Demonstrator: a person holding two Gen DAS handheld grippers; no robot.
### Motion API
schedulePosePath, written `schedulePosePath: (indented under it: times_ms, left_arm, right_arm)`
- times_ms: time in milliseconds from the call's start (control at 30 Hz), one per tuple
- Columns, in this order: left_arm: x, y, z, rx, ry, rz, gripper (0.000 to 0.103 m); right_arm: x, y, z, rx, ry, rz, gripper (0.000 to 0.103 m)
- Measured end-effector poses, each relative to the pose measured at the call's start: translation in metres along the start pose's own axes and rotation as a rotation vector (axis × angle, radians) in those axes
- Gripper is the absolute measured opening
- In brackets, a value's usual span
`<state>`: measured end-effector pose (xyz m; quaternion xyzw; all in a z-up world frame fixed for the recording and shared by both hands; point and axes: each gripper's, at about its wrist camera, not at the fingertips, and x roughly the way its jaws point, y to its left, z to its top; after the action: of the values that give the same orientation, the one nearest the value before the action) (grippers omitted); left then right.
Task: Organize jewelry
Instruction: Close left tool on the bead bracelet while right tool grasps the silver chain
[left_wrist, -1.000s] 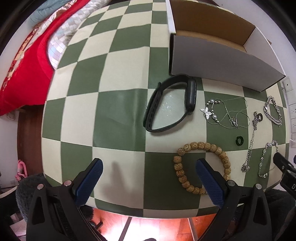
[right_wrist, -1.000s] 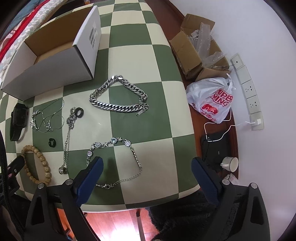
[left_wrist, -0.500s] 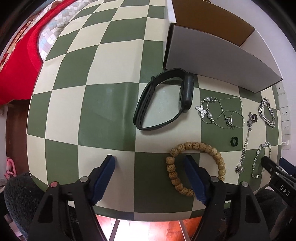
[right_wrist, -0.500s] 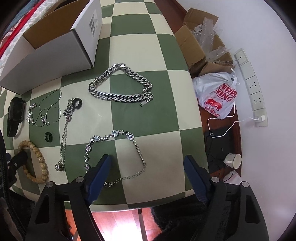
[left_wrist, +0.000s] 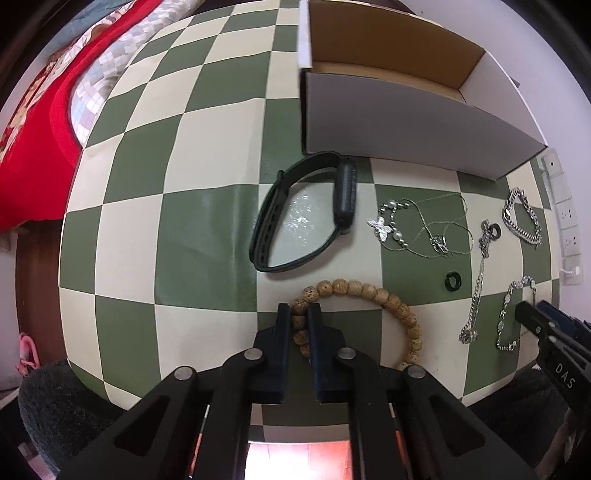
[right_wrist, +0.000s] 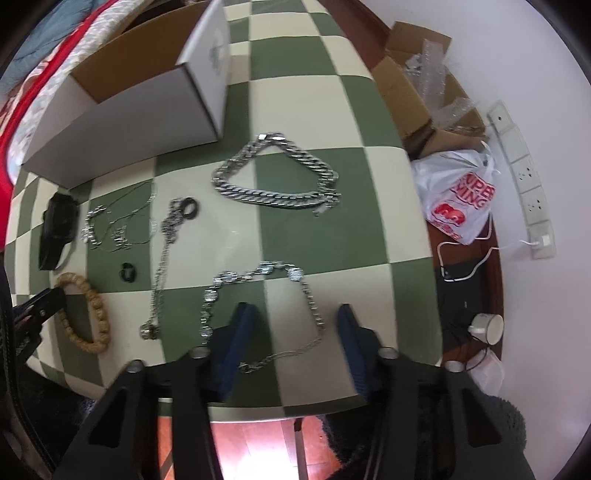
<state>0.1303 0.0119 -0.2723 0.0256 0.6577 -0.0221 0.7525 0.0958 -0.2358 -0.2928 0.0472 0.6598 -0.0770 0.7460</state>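
My left gripper (left_wrist: 298, 314) is shut on the left side of a tan wooden bead bracelet (left_wrist: 373, 291), which lies on the checkered table. The bracelet also shows in the right wrist view (right_wrist: 88, 314). My right gripper (right_wrist: 291, 314) is open, its fingers straddling a thin silver link bracelet (right_wrist: 258, 275). A thick silver chain bracelet (right_wrist: 273, 173) lies beyond it. A black smart band (left_wrist: 303, 218), a butterfly necklace (left_wrist: 417, 225), a small dark ring (left_wrist: 452, 281) and a long silver chain (left_wrist: 478, 288) lie between. An open white cardboard box (left_wrist: 406, 110) stands behind.
The table's near edge (left_wrist: 295, 421) is just under both grippers. Red bedding (left_wrist: 33, 129) lies left of the table. Right of it are cardboard boxes (right_wrist: 417, 85), a white plastic bag (right_wrist: 458, 199), wall sockets (right_wrist: 528, 184) and a cup (right_wrist: 487, 326) on the floor.
My left gripper moved right and closed on the bead bracelet. My right gripper moved forward over the thin silver bracelet and narrowed its opening somewhat.
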Motion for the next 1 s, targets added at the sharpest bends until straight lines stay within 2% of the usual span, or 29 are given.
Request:
schedulePosePath:
  times_ms: [67,133,200,367,500,600,667,767,1000]
  left_arm:
    - [0.000,-0.001,-0.001,0.008,-0.008,0.012,0.006]
    - [-0.003,0.000,0.000,0.009,-0.016,0.014,0.006]
    - [-0.010,0.000,0.000,0.010,-0.029,0.013,0.006]
    - [-0.036,0.007,0.002,0.012,-0.067,0.001,0.006]
    - [-0.046,0.004,0.005,0.011,-0.096,-0.011,0.006]
    - [-0.050,-0.013,0.014,0.007,-0.107,-0.015,0.006]
    - [-0.055,-0.017,0.009,0.001,-0.116,-0.018,0.006]
    - [-0.068,-0.034,-0.002,-0.001,-0.132,-0.025,0.006]
    - [-0.107,-0.045,0.000,0.016,-0.191,-0.042,0.006]
  right_arm:
    - [-0.001,0.005,0.000,-0.007,-0.010,-0.001,0.005]
    - [-0.002,0.003,0.001,0.011,-0.015,0.026,0.002]
    - [-0.002,-0.003,0.001,0.047,-0.012,0.080,0.001]
    - [-0.026,-0.019,0.001,0.128,-0.067,0.178,0.001]
    - [-0.049,-0.025,0.001,0.142,-0.110,0.196,0.001]
    - [-0.053,-0.031,0.003,0.171,-0.100,0.210,0.001]
    - [-0.056,-0.033,0.001,0.188,-0.102,0.226,0.001]
    - [-0.065,-0.034,-0.002,0.177,-0.123,0.227,0.001]
    - [-0.111,-0.023,0.000,0.124,-0.198,0.245,0.001]
